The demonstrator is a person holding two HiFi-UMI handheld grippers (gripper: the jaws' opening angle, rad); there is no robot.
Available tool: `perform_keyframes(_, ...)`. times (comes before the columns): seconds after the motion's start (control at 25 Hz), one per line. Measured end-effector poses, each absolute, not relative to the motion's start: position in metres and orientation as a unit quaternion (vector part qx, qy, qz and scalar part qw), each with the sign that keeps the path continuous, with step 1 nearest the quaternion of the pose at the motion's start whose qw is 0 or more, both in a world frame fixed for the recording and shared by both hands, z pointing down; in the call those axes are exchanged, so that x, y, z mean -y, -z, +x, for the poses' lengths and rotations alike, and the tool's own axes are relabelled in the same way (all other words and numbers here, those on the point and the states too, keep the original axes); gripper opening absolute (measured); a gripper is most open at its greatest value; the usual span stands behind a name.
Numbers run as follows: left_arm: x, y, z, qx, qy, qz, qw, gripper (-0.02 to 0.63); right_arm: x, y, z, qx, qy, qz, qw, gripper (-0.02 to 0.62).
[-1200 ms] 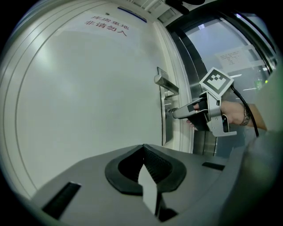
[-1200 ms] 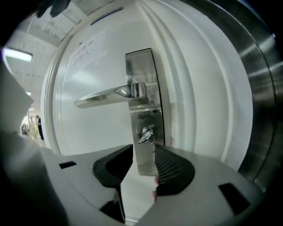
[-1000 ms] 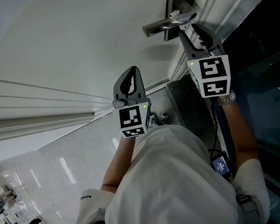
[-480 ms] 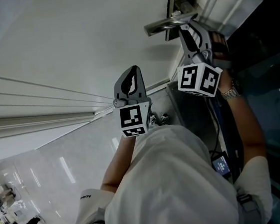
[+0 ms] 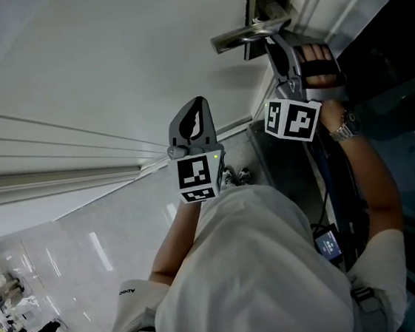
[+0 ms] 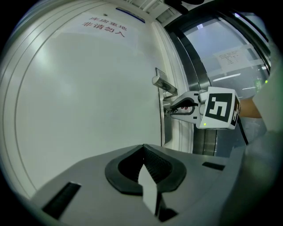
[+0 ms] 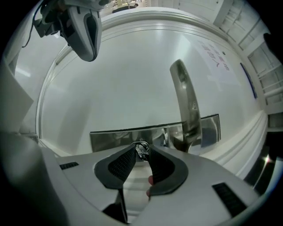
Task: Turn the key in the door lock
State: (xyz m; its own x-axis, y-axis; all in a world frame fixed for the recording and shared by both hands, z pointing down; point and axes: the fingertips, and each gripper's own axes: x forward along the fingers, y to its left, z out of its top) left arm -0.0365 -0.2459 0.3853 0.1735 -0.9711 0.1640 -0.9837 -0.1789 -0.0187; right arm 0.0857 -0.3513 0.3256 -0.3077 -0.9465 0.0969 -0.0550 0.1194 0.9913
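**Right claw pinching the key under the handle, left claw shut and empty**

The white door point(image 5: 105, 54) fills the upper left of the head view, with its grooved mouldings running across mid-frame. A pale, shiny floor point(image 5: 90, 249) lies at lower left, and the person's white shirt point(image 5: 250, 276) takes the lower centre.

In the middle of that view the left gripper point(image 5: 199, 104) points at the door and is apart from it. Its own view shows the two pads meeting at the tips with nothing between them.

At upper right the right gripper point(image 5: 275, 42) reaches to the door's edge just below the metal handle point(image 5: 248, 36). Its marker cube point(image 5: 292, 120) is tilted, and a watch point(image 5: 343, 130) shows on the wrist behind it.

In the right gripper view the handle stands upright, right of centre, rising from a long steel lock plate point(image 7: 119, 137) that runs across the middle of the frame. The key point(image 7: 141, 150), with a small ring on it, sits at the plate just left of the handle's base, at the centre of that frame.

The right jaws have just been closing. Their tips now pinch the key's head from both sides, parted only by the key itself
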Motion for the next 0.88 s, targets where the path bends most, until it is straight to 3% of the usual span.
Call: perform_keyframes(0.88, 0.2446, -0.3850, -0.0368, 0.647, -0.067, 0.758, 0.046, 0.006, 0.3526, -0.3158, 0.0883, 0.746, 0.323, 0.497, 0.303, 0.089)
